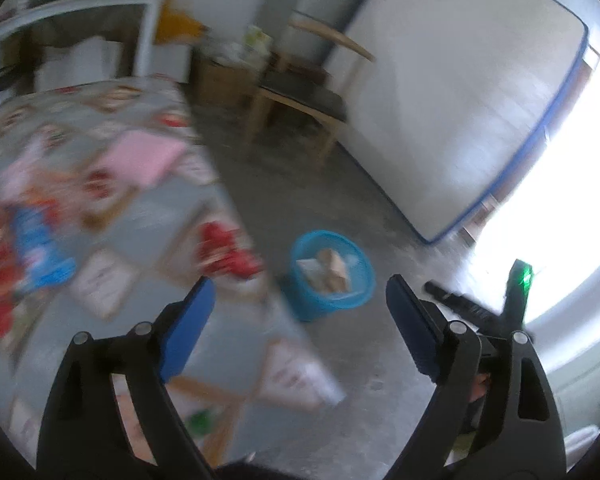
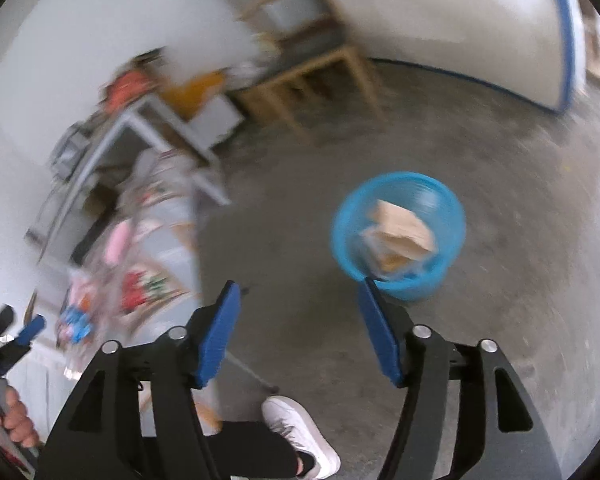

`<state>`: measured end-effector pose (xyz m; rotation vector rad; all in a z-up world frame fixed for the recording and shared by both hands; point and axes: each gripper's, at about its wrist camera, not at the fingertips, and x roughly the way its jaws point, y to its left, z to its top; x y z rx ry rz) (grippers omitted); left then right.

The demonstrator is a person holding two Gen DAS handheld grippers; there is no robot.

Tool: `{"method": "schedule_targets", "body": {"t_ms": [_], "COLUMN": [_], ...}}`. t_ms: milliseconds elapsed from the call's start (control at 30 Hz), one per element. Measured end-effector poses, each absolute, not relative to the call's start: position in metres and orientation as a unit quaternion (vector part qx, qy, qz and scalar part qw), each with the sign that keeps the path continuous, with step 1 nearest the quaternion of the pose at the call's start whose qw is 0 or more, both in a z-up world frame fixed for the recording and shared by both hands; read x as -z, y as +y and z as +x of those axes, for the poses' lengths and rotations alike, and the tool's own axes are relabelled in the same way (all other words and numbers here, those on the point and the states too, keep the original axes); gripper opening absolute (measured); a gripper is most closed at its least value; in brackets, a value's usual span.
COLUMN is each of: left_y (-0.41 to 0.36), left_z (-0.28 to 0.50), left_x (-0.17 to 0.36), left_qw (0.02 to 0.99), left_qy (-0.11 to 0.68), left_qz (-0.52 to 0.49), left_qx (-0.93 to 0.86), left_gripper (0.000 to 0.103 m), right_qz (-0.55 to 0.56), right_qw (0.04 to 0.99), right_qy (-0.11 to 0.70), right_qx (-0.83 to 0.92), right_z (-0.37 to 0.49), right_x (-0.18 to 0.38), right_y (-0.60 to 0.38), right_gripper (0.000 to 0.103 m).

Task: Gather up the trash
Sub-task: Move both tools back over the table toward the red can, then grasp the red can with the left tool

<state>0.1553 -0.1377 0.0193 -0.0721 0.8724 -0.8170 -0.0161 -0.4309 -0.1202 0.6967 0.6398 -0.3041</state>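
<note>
Trash, shown from left to right. A blurred blue-and-white wrapper and a pink sheet lie on the bench, which is covered by a grey patterned cloth with red motifs. The left gripper hangs over the bench edge and the grey concrete floor, its blue-padded jaws spread wide with nothing between them. Past the bench edge, a round blue plastic bin stands on the floor and holds a tan crumpled paper bag with other scraps. A wooden chair stands near the far wall. In the right wrist view, the right gripper hovers above the floor with its jaws likewise wide apart and empty; the bin lies just beyond its right fingertip. A white sneaker shows at the bottom.
</note>
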Motion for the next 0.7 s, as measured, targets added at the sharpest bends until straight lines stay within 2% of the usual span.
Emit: {"method": "schedule_targets", "body": {"t_ms": [267, 467, 700], "left_y": [0.013, 0.081, 0.124], "left_z": [0.143, 0.156, 0.185], "left_x": [0.006, 0.020, 0.022], "left_qw": [0.877, 0.886, 0.889], "left_qy": [0.389, 0.376, 0.356], "left_qz": [-0.111, -0.179, -0.229], "left_qx": [0.259, 0.202, 0.177], "left_gripper": [0.086, 0.086, 0.086], "right_qz": [0.221, 0.155, 0.095], "right_qw": [0.917, 0.911, 0.892], "right_qy": [0.332, 0.370, 0.399], "right_qx": [0.015, -0.098, -0.190], "right_z": [0.046, 0.116, 0.200], "right_x": [0.072, 0.055, 0.053], "right_y": [-0.329, -0.240, -0.149], "right_gripper": [0.065, 0.067, 0.067]}}
